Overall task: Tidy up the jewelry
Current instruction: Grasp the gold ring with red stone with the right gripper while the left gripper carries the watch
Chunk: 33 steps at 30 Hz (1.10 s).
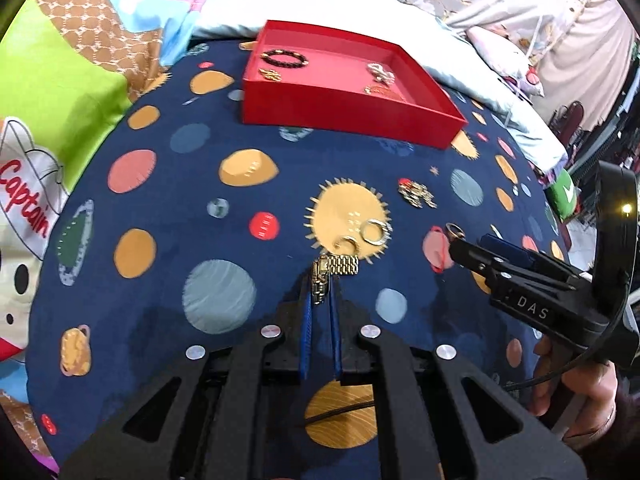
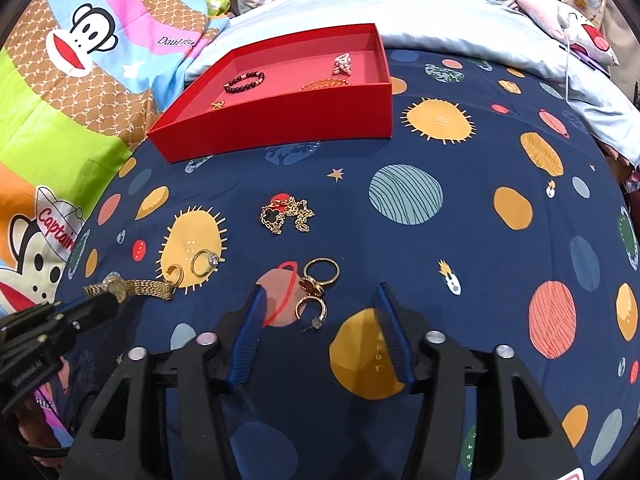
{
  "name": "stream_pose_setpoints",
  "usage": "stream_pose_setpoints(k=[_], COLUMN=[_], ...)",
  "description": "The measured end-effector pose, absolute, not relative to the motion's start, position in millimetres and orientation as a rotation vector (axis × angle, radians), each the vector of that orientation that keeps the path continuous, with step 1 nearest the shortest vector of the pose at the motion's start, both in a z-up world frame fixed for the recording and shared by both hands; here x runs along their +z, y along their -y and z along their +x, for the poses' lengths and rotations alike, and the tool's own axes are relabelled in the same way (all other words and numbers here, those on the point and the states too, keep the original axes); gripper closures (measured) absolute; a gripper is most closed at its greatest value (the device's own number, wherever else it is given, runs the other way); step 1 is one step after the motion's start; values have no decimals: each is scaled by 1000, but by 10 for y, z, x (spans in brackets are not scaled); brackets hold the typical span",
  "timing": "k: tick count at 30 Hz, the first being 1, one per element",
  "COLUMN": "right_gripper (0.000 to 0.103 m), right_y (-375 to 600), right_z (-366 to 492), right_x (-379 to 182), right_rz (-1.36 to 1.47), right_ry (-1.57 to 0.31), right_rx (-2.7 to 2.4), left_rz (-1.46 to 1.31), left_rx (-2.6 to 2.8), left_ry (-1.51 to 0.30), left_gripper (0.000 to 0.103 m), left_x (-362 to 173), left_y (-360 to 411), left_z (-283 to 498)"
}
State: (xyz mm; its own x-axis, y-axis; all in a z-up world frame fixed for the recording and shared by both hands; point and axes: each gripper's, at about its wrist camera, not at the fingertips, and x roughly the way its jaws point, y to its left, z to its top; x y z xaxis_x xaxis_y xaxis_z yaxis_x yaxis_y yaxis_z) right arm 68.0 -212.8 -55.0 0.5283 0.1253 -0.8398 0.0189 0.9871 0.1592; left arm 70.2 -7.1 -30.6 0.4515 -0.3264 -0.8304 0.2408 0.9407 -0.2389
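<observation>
A red tray at the far side of the blue cloth holds a dark bead bracelet and other small pieces. My left gripper is shut on a gold watch that lies on the cloth. Two gold rings lie just beyond it. My right gripper is open, with a gold ring and earrings between its fingers on the cloth. A gold chain necklace lies further out.
The blue planet-print cloth covers a bed. A colourful cartoon quilt lies to the left and pale pillows behind the tray. The right gripper shows in the left wrist view.
</observation>
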Motion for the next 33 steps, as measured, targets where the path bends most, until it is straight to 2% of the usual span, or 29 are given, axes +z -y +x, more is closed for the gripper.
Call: stream_pose_setpoints(k=[2, 6, 8, 11, 13, 22, 33], right_gripper=[64, 74, 84, 85, 90, 90, 90], right_y=[2116, 2088, 2078, 2035, 2006, 1985, 1986], right_z=[708, 745, 762, 779, 783, 796, 1049], right_x=[-569, -573, -578, -580, -581, -489, -70], right_rz=[154, 137, 132, 120, 115, 120, 127], right_ry=[-1020, -1017, -1019, -1018, -1018, -992, -883], right_rx=[67, 61, 65, 67, 73, 84, 112], left_rz=[-93, -89, -79, -84, -84, -90, -91], left_rx=[-330, -296, -279, -271, -267, -280, -306], left_ry=[-1043, -1039, -1037, -1036, -1034, -1003, -881], left_gripper=[96, 96, 96, 96, 96, 96, 96], left_x=[-301, -302, -306, -300, -297, -185, 276], left_y=[16, -63, -98, -145, -154, -131, -50], left_z=[735, 785, 806, 829, 832, 847, 1074])
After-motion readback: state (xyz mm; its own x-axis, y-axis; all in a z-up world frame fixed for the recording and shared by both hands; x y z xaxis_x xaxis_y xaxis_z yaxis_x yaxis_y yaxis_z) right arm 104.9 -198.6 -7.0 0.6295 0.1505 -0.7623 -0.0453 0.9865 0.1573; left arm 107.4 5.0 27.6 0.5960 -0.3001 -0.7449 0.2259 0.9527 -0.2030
